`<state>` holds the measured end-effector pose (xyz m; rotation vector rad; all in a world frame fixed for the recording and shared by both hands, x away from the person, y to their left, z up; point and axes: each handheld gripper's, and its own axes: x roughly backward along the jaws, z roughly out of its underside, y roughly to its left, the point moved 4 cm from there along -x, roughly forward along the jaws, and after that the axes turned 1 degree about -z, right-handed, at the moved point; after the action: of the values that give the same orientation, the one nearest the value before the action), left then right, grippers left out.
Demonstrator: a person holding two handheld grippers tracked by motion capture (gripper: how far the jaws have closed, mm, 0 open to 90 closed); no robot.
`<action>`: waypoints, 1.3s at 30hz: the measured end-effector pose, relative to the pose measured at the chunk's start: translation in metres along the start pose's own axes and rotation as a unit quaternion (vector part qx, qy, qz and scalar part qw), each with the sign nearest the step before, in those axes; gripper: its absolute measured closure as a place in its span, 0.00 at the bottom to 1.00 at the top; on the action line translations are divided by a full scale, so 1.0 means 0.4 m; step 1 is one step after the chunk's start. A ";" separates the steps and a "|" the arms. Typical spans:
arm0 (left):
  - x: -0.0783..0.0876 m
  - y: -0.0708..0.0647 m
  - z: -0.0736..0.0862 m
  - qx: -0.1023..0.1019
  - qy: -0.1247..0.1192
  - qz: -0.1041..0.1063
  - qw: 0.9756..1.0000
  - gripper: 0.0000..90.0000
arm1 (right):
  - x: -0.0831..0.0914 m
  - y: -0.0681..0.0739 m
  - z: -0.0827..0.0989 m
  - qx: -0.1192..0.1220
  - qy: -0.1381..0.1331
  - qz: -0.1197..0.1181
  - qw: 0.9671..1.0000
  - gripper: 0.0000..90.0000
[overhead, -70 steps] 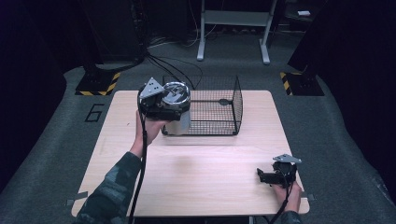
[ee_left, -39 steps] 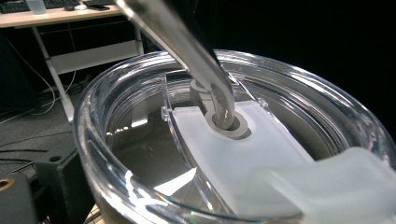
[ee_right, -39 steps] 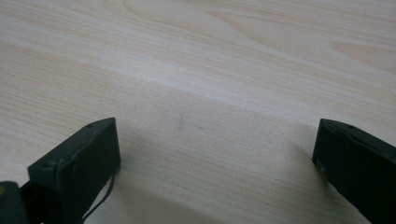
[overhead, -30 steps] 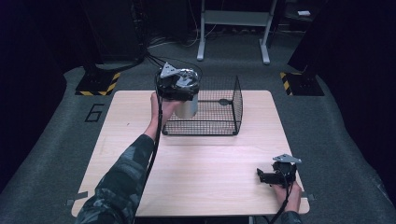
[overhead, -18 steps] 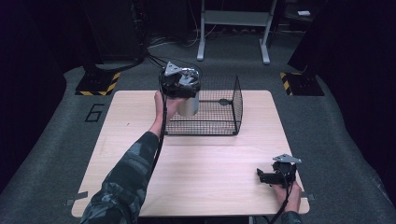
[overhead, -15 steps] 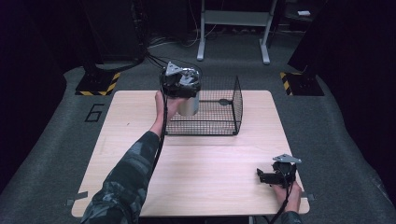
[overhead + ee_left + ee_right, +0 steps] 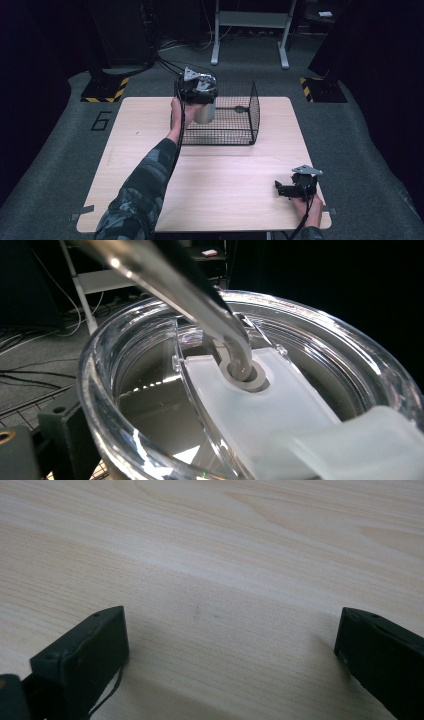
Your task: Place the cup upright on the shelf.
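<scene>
My left gripper (image 7: 199,100) is shut on a silver tumbler (image 7: 205,113) and holds it upright over the left end of a black wire basket (image 7: 218,135). I cannot tell whether the tumbler's base touches the basket floor. In the left gripper view the tumbler's clear lid (image 7: 280,405) with a straw (image 7: 200,295) through it sits close to the camera, and one black finger (image 7: 59,437) shows at the lower left. My right gripper (image 7: 284,189) rests low at the table's front right. It stands open over bare wood in the right gripper view (image 7: 230,645).
The basket stands at the back middle of the light wooden table (image 7: 150,165). A small dark thing (image 7: 240,108) lies inside it near the back. Beyond the table are a white desk frame (image 7: 250,30) and yellow-black striped bases (image 7: 105,90).
My left gripper has carried the tumbler up, away from the person and rightward, from beside the basket's left wall to over its left end. The right gripper has stayed still.
</scene>
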<state>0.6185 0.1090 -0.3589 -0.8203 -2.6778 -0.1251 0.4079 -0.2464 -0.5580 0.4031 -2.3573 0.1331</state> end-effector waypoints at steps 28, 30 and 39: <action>-0.080 -0.009 0.064 0.016 0.046 0.000 0.999 0.03 | 0.000 0.002 0.000 0.000 0.000 -0.001 1.000 0.00; -0.082 -0.009 0.067 0.017 0.049 0.000 0.999 0.03 | 0.000 0.002 0.000 0.000 -0.001 0.000 1.000 0.00; -0.097 -0.014 0.078 0.014 0.058 0.000 0.998 0.03 | 0.002 0.001 0.002 0.006 0.006 -0.004 1.000 0.00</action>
<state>0.6365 0.0896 -0.4015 -0.7808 -2.5648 -0.1307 0.4068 -0.2464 -0.5578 0.4170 -2.3442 0.1466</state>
